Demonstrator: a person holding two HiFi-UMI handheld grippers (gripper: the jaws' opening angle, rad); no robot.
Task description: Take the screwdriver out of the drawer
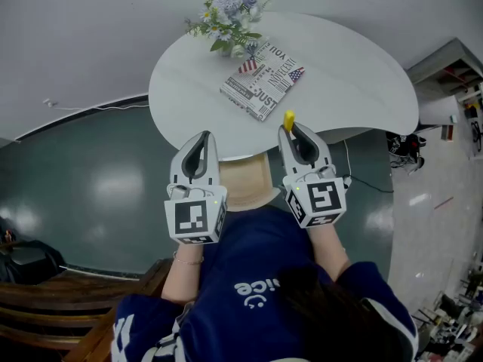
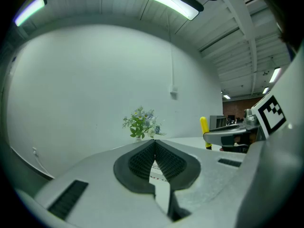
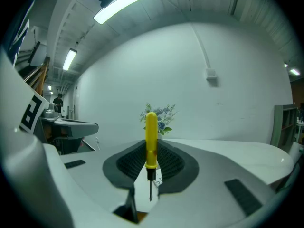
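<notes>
Two hand-held tools hang side by side over the near edge of a white, rounded worktop (image 1: 339, 74). The right tool (image 1: 290, 131) is pinching a yellow-handled screwdriver (image 1: 288, 119). In the right gripper view its ribbed dark pads close on the lower handle of the screwdriver (image 3: 151, 146), with the handle standing upright above them and the thin metal shaft pointing down between them. The left tool (image 1: 201, 136) is pressed together on nothing; its own view shows the pads meeting along one seam.

Between and just below the two tools, under the worktop's near edge, lies a pale wooden shape (image 1: 245, 188). It may be the open drawer, though I cannot tell for sure. On the far part of the worktop stand a small bunch of blue and white flowers (image 1: 230, 17) and, nearer, a flat box with newspaper print (image 1: 260, 81).

As a judgement, the main step looks done: the screwdriver is gripped, lifted and clear of anything. What seems left is to set it down, probably on the worktop.
</notes>
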